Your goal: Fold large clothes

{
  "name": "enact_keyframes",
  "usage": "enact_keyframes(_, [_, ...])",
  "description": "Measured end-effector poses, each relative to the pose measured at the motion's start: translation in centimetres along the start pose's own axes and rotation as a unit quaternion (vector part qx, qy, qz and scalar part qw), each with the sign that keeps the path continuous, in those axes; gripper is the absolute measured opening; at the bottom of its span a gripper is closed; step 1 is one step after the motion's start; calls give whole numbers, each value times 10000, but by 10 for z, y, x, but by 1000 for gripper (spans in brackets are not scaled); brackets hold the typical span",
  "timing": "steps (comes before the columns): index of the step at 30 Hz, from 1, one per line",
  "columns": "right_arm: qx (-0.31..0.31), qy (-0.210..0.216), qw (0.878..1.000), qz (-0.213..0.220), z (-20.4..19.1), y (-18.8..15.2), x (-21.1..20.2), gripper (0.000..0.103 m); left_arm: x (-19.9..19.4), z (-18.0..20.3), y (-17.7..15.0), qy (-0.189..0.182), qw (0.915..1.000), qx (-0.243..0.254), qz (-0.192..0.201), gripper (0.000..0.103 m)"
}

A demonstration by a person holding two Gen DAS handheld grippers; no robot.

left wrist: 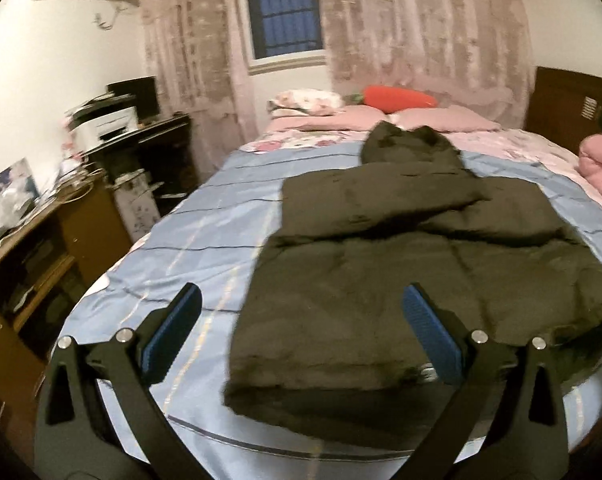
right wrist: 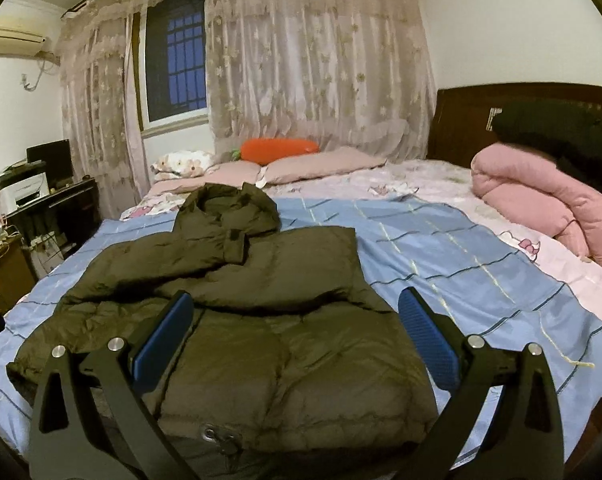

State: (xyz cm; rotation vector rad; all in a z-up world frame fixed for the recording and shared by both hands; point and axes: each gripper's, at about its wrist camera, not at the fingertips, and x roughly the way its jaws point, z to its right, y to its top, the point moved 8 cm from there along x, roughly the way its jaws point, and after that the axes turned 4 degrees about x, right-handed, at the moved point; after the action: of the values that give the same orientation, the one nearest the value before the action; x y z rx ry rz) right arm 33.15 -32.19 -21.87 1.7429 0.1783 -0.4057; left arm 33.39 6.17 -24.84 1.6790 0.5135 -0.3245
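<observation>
Blue checked bedding [right wrist: 441,248] carries the dark puffer jacket [right wrist: 261,340], sleeves folded across its chest; its hem runs behind the gripper frames. Left gripper [left wrist: 301,316] and right gripper [right wrist: 295,320] hover with jaws wide, holding nothing.

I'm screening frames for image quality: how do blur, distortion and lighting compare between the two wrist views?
Left wrist view: motion-smeared, so the dark jacket and the desk clutter look soft; strong fisheye bending with dark corners. Right wrist view: much sharper, with crisp jacket quilting and curtain lace; same fisheye curve. Both: warm, dim indoor light, dark blue window, no glare.
</observation>
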Motion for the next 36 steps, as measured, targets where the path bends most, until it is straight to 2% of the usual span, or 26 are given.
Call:
enact_keyframes(3, [-61, -69, 9999, 52, -4, -5, -5, 102, 3, -5, -4, -290, 9993, -253, 37, 101])
enact_keyframes(7, [-222, -151, 9996, 96, -9, -10, -8, 102, -2, 10, -4, -745, 9968, 19, 306, 101])
enact_keyframes(11, [-368, -206, 9991, 50, -12, -17, -7, 102, 0, 20, -10, -961, 9951, 25, 235, 101])
enact_keyframes(17, [-452, -207, 9988, -7, -15, -24, -8, 102, 7, 20, -13, -1019, 9946, -163, 130, 101])
enact_keyframes(36, [-441, -245, 9985, -201, -5, -29, 3, 102, 21, 41, -15, -1080, 9941, -30, 54, 101])
